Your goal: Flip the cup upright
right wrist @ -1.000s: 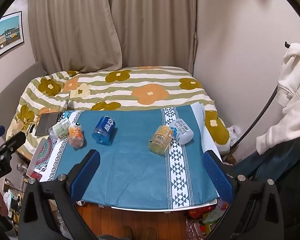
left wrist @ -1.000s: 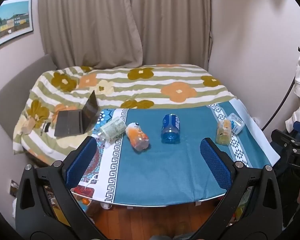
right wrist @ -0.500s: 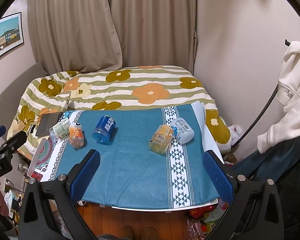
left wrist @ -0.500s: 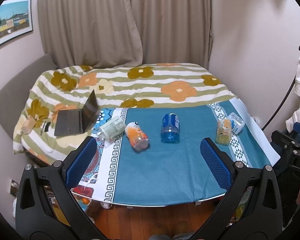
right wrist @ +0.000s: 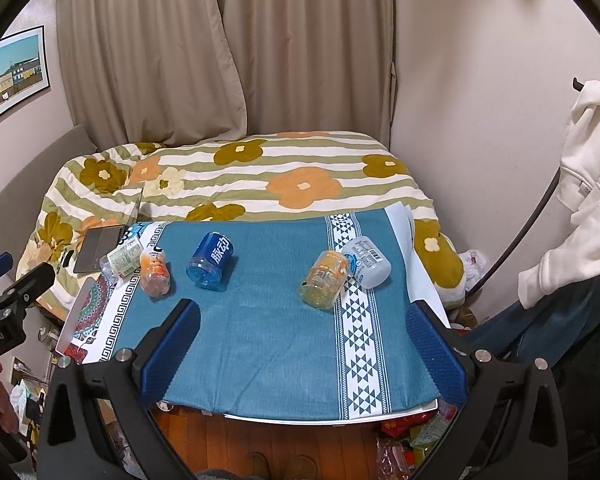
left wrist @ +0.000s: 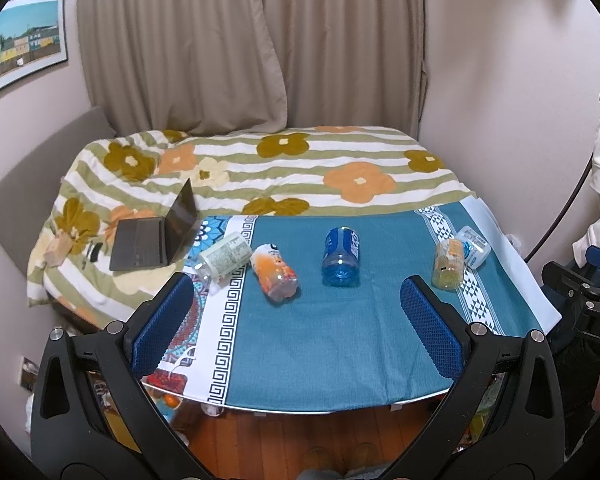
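Several cut bottle cups lie on their sides on the blue cloth table [left wrist: 340, 340]. From the left: a white-label cup [left wrist: 223, 256], an orange cup [left wrist: 274, 272], a blue cup [left wrist: 340, 256], a yellow-orange cup [left wrist: 448, 264] and a clear white-label cup [left wrist: 473, 246]. In the right wrist view they show as white-label [right wrist: 123, 258], orange [right wrist: 154, 271], blue [right wrist: 211, 261], yellow-orange [right wrist: 325, 278] and clear [right wrist: 366, 261]. My left gripper [left wrist: 296, 320] and my right gripper [right wrist: 304, 344] are both open and empty, held above the table's near edge.
A bed with a flowered quilt [left wrist: 280, 164] stands behind the table, with an open laptop [left wrist: 156, 236] on it. The right gripper's body [left wrist: 588, 300] shows at the right edge. A white hoodie [right wrist: 584, 184] hangs at the right. Clutter lies on the wood floor under the table.
Both views have shifted only very slightly. The cups have not moved and both grippers stay open.
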A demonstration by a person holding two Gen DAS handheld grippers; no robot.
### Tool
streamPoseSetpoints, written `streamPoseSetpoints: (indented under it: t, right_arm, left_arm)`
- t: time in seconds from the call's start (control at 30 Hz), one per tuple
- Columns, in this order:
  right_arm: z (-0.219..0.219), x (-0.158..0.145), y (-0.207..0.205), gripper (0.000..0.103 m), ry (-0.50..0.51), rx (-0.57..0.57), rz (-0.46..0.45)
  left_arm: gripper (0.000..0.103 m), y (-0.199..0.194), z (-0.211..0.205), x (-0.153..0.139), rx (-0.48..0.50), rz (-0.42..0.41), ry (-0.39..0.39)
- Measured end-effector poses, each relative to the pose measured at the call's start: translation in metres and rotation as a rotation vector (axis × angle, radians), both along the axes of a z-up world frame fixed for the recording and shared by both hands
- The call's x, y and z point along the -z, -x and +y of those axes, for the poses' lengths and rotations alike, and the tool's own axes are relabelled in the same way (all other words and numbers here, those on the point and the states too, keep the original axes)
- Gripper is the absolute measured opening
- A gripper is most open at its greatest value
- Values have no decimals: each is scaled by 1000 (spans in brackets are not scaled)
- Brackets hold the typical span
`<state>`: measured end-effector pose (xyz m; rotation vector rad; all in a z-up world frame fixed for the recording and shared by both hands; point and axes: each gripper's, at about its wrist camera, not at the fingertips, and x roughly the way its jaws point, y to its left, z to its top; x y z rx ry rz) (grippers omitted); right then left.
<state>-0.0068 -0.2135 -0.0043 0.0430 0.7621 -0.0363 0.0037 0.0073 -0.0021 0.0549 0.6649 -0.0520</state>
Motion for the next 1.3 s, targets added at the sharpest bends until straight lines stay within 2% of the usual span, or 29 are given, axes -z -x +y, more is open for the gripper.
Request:
streamPoseSetpoints:
  t: [1.3]
  right_arm:
    - [-1,2,0,102,-5,-4,-4]
  left_arm:
    - [103,-1,1,-5,-2,2,2]
